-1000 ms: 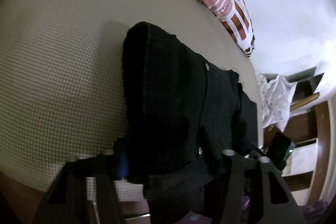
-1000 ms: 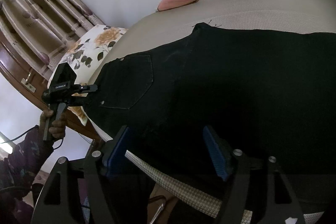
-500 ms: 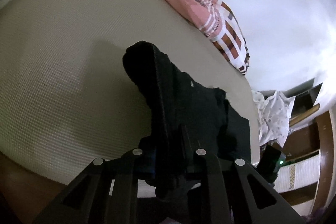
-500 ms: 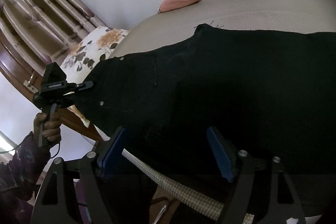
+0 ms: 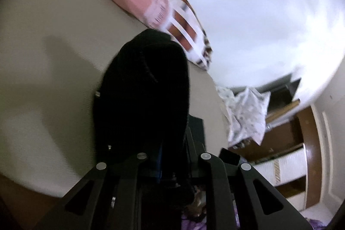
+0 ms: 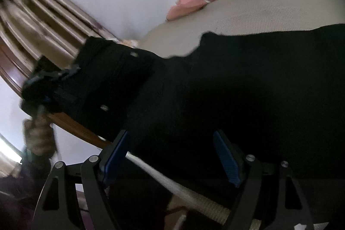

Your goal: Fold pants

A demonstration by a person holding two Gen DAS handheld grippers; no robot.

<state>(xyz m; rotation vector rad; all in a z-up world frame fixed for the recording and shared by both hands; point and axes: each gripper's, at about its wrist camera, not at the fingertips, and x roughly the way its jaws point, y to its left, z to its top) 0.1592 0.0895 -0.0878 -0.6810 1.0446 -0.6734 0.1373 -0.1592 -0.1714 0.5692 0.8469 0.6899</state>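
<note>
Pants [image 5: 146, 96] of black cloth fill the middle of the left wrist view, lifted in a bunch above the bed [image 5: 47, 79]. The left gripper [image 5: 170, 165] has its jaws closed on the waist end, with the cloth pinched between them. I judge the fabric thick and rather heavy, like denim: soft, not slippery, and it hangs down under its own weight.

In the right wrist view the pants lie spread across the bed, one end raised by the other gripper at the left. The right gripper [image 6: 172, 158] has its jaws wide apart, close to the near edge of the cloth but holding nothing. A good place to hold seems this near edge, or the seam.
</note>
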